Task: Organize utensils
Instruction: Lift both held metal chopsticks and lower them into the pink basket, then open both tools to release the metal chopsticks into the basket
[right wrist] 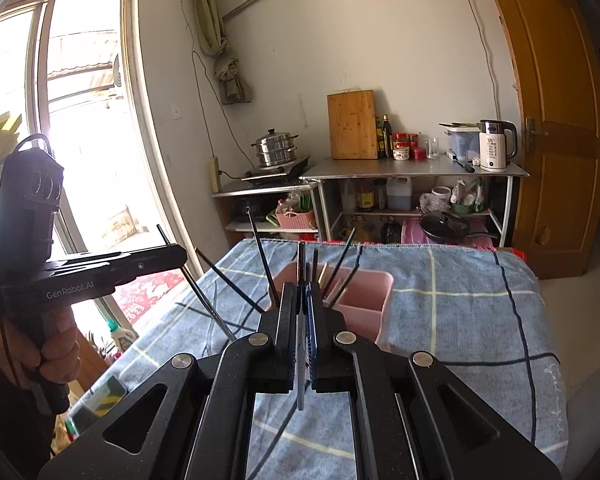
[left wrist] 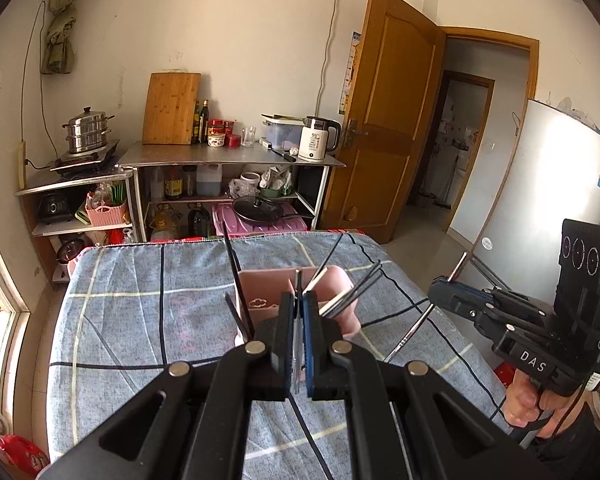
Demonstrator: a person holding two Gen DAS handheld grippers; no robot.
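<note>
Small kitchen-bedroom: steel shelf unit [left wrist: 228,158] against the back wall with cutting board [left wrist: 171,109], steamer pot [left wrist: 87,129] and white kettle [left wrist: 319,138]; wooden door [left wrist: 384,112] to its right. Your work surface is a table under a blue checked cloth [left wrist: 140,320].

A pink utensil holder [left wrist: 260,298] stands on the cloth near the far edge, roughly mid-width. It has divided compartments, and dark chopsticks [left wrist: 364,286] stick out of it at mixed tilts. From the right wrist view the holder [right wrist: 370,300] shows one bare pink compartment on its right side and chopsticks [right wrist: 340,276] crowded in the left one.

Your left gripper [left wrist: 299,304] is pinched narrow on a thin metal utensil [left wrist: 298,344], held upright just in front of the holder; the utensil type is too slim to tell. Your right gripper [right wrist: 303,300] is also pinched narrow on a thin metal utensil [right wrist: 301,372], blade-like and upright, right at the holder's near wall.

Seen from the left view, your right gripper [left wrist: 440,286] is off the table's right edge with a metal rod [left wrist: 410,330] slanting below it.
</note>
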